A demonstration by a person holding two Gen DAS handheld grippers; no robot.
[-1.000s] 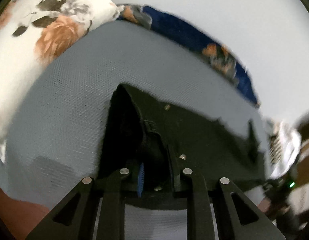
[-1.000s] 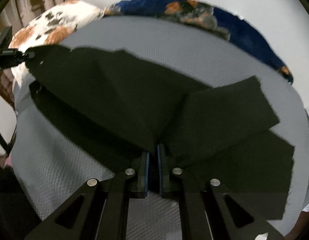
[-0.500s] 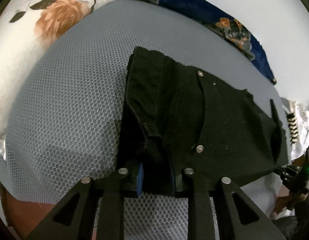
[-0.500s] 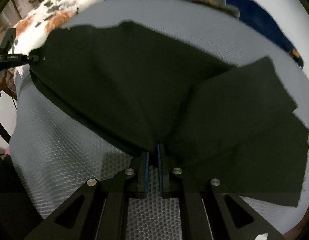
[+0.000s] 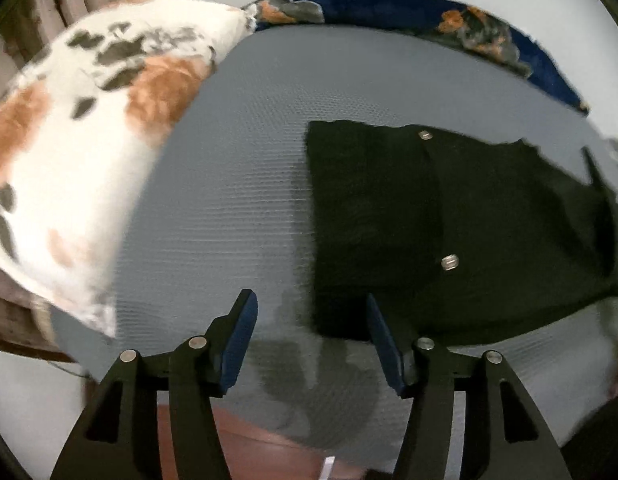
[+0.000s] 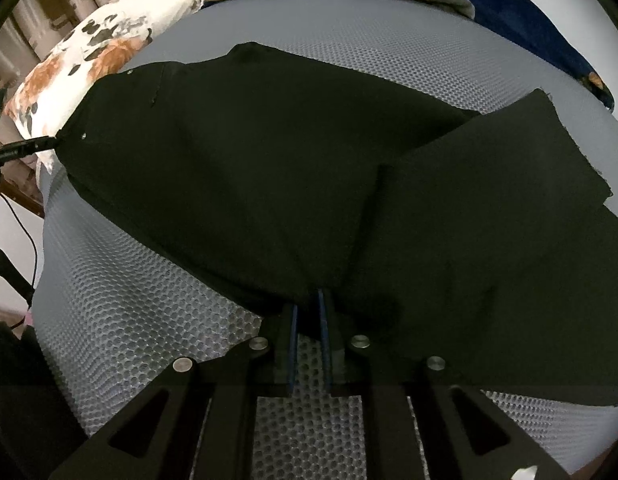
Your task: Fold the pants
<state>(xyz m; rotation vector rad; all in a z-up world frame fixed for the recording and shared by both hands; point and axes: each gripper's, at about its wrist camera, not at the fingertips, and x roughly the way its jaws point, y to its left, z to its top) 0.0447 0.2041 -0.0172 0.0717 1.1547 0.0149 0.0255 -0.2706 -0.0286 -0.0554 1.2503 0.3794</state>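
The black pants (image 6: 269, 168) lie on the grey mesh bed (image 6: 141, 320), legs already doubled over but further folds left – the left tongs (image 5: 311, 330) stand wide apart and empty, the right tongs (image 6: 307, 312) pinch the fabric edge.

Left gripper (image 5: 311, 330) jaws spread wide; right gripper (image 6: 307, 320) jaws pinched.

No text, label, brand, number or sign can be read in either wrist view: the black pants (image 6: 293, 184) carry only plain metal rivets, and the grey mesh bed cover (image 5: 237, 184) and floral pillow (image 5: 69, 168) show patterns, not writing.
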